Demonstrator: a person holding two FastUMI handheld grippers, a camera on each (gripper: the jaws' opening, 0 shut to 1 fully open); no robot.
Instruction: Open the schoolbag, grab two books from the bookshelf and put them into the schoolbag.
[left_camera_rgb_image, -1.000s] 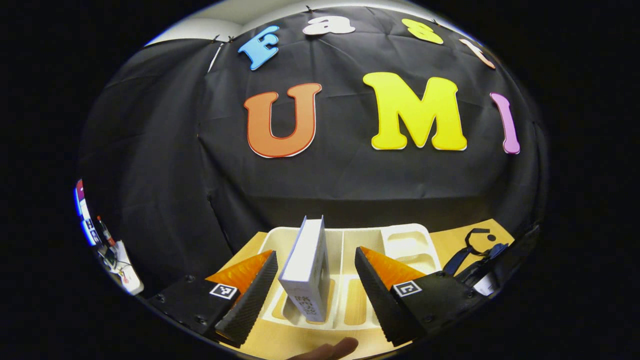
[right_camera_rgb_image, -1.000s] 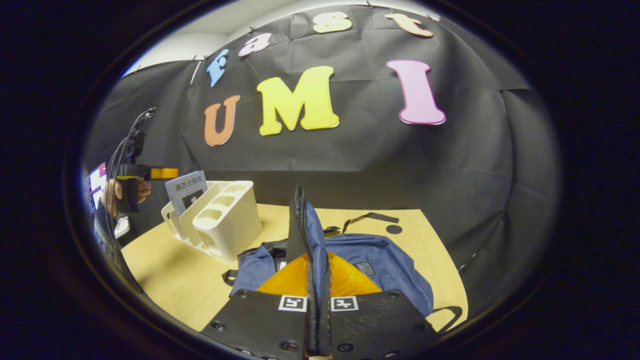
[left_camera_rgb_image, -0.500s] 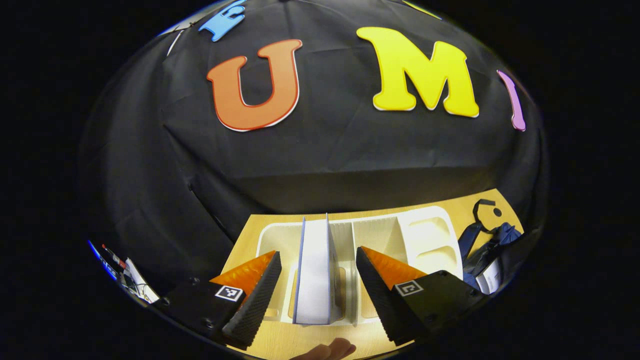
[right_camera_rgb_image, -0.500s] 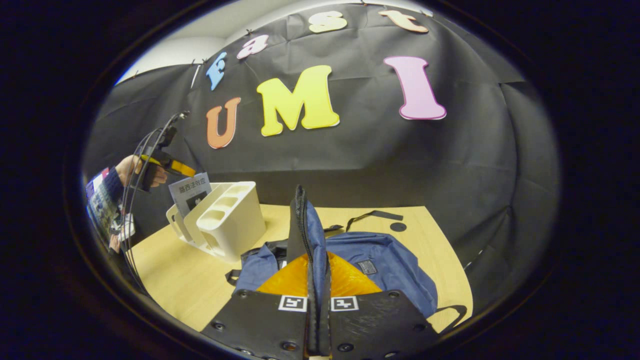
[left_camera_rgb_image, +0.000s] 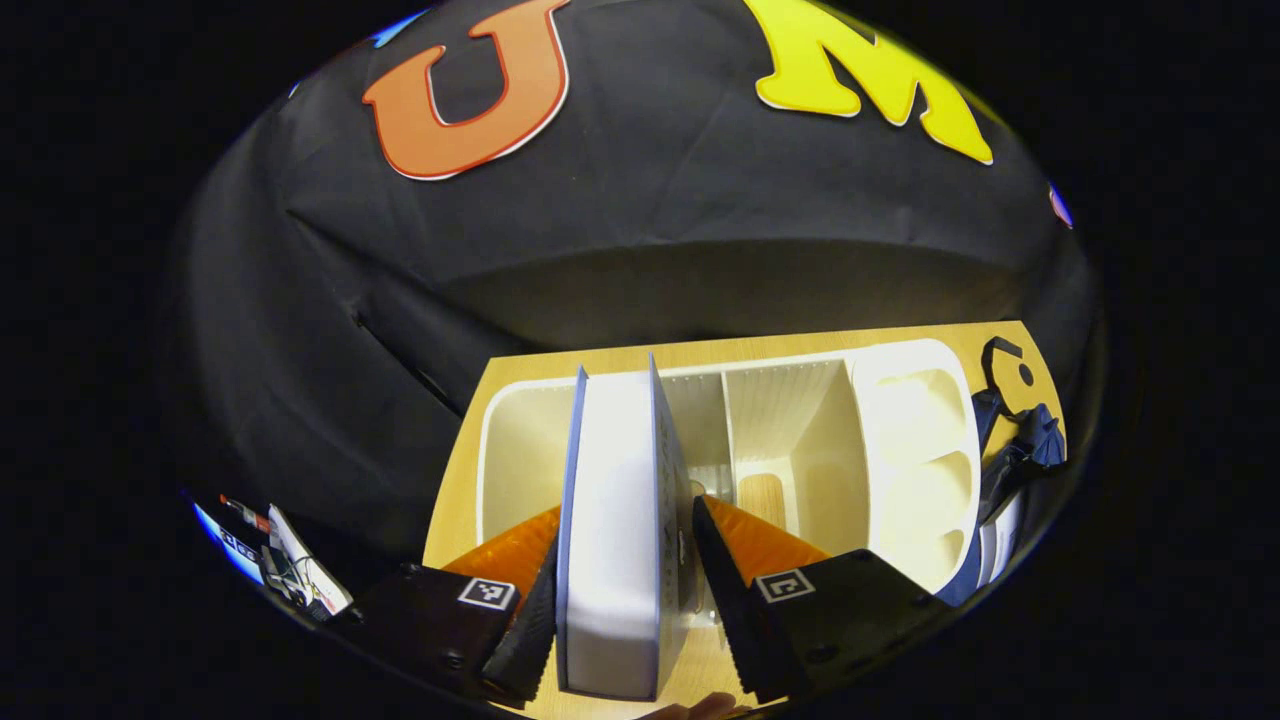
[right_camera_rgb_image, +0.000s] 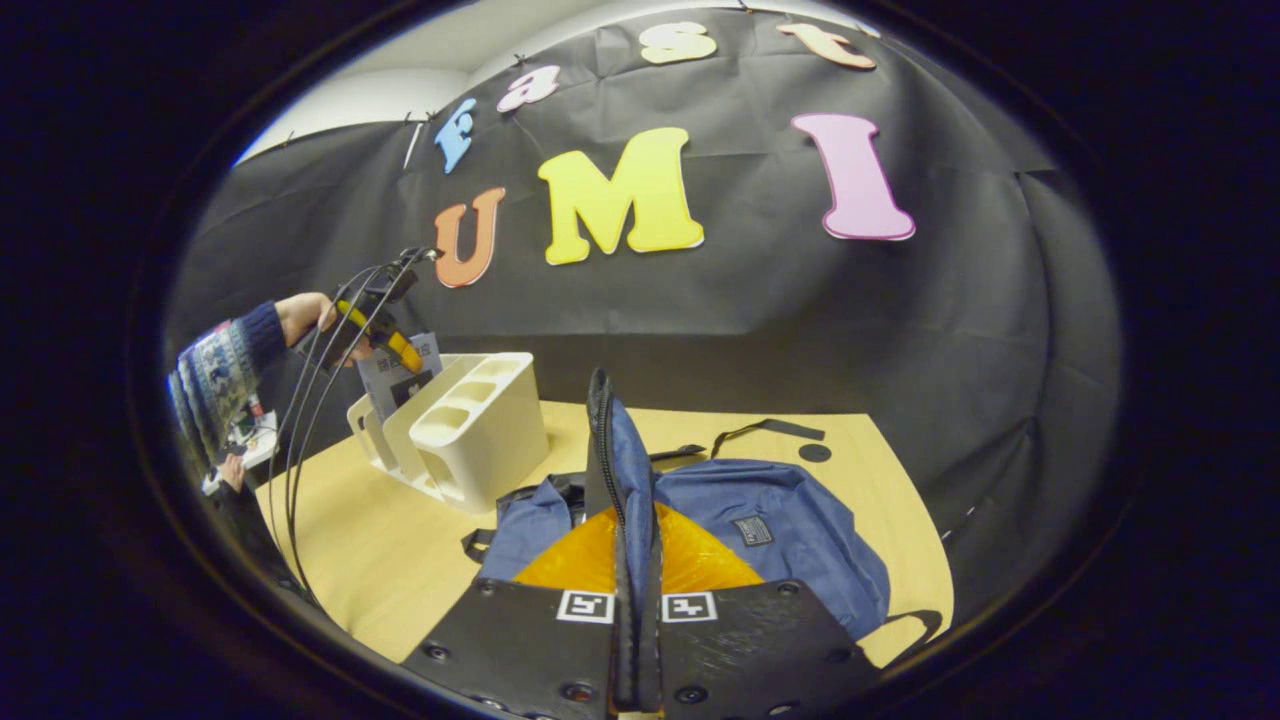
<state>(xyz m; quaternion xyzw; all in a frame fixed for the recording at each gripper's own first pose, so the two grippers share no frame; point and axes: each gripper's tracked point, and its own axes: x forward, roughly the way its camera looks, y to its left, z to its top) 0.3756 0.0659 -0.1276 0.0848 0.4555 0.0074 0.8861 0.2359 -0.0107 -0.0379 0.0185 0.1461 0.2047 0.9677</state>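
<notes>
A: What sits in the bookshelf (left_camera_rgb_image: 915, 440)?

B: In the left gripper view, one book (left_camera_rgb_image: 612, 520) stands upright in a wide compartment toward its left end. The compartments to the right of it look bare, down to the slotted floor.

A: And the left tool (left_camera_rgb_image: 620, 590)?

B: It straddles that book, one finger on each cover. Whether both actually press on it, I cannot tell.

A: Where is the schoolbag (right_camera_rgb_image: 770, 525)?

B: In the right gripper view it lies on the desk (right_camera_rgb_image: 390, 540), just right of the bookshelf. Its zippered flap (right_camera_rgb_image: 605, 450) stands up, pinched in the clenched right tool (right_camera_rgb_image: 635, 560). What lies inside is hidden.

A: The person?

B: A patterned sleeve (right_camera_rgb_image: 215, 365) at the far left holds the left tool above the book.
</notes>
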